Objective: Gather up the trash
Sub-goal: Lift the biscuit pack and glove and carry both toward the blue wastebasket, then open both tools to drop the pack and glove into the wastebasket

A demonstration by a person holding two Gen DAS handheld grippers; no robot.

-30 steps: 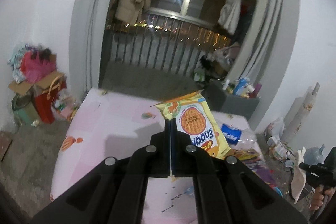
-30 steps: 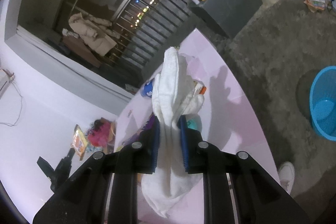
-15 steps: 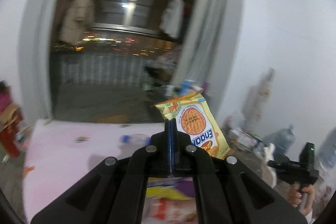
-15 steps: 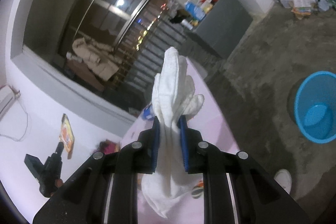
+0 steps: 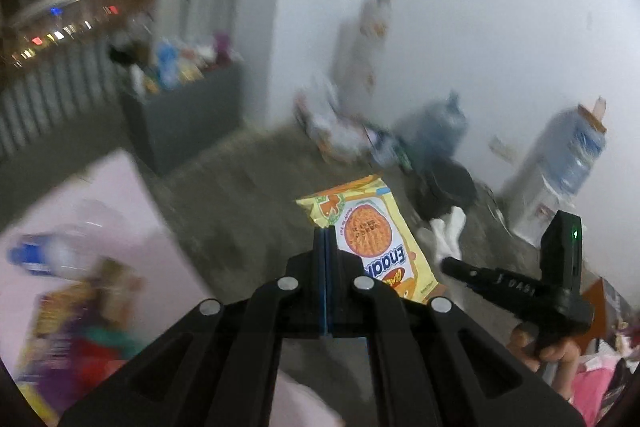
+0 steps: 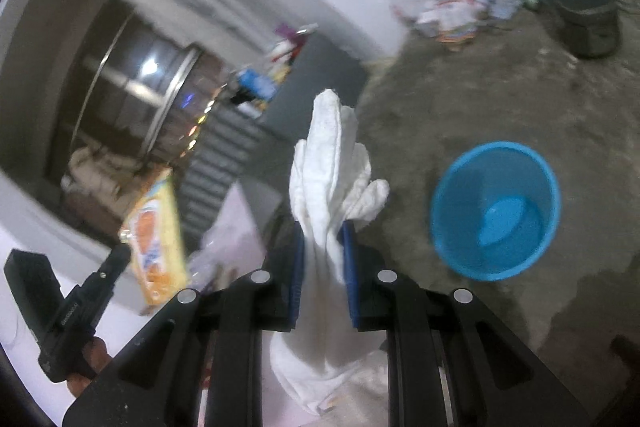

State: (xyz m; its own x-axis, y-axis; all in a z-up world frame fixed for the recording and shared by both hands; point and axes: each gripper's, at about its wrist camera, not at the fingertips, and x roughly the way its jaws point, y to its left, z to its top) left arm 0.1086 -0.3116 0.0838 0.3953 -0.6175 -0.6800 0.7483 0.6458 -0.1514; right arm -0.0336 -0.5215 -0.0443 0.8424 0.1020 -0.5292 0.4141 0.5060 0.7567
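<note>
L wrist view: left gripper (image 5: pixel 326 239) pressed together, pinching edge of yellow snack packet (image 5: pixel 372 239), held up over grey floor (image 5: pixel 248 211); pink table (image 5: pixel 80 211) at left, blurred.

R wrist view: right gripper (image 6: pixel 323 247) pinching white cloth (image 6: pixel 332 167); blue bin (image 6: pixel 496 209) on floor just right, apart from cloth.

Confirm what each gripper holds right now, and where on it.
Left gripper: yellow snack packet, pinched at its left edge, fingers shut. Right gripper: crumpled white tissue, clamped around its middle, ends sticking out both ways.
</note>
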